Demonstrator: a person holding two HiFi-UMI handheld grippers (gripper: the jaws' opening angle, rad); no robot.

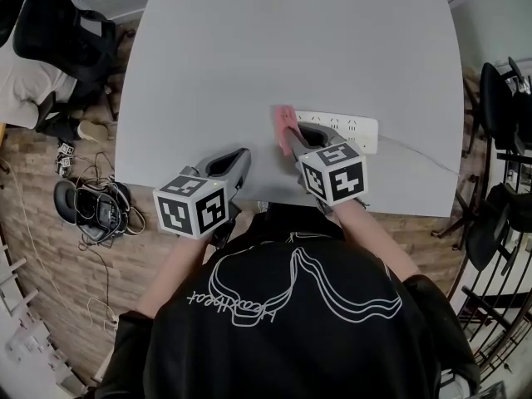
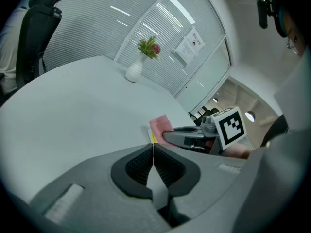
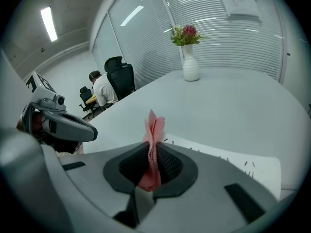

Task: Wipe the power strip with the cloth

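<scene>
Grey table (image 1: 249, 65) with white power strip (image 1: 356, 128); wood floor (image 1: 33, 231), black chairs (image 1: 58, 27)

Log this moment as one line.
right gripper shut on cloth | cloth at left end of power strip | left gripper shut, empty, over table

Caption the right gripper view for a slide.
Right gripper shut on a pink cloth beside the white power strip on a grey table, flower vase behind.
</scene>
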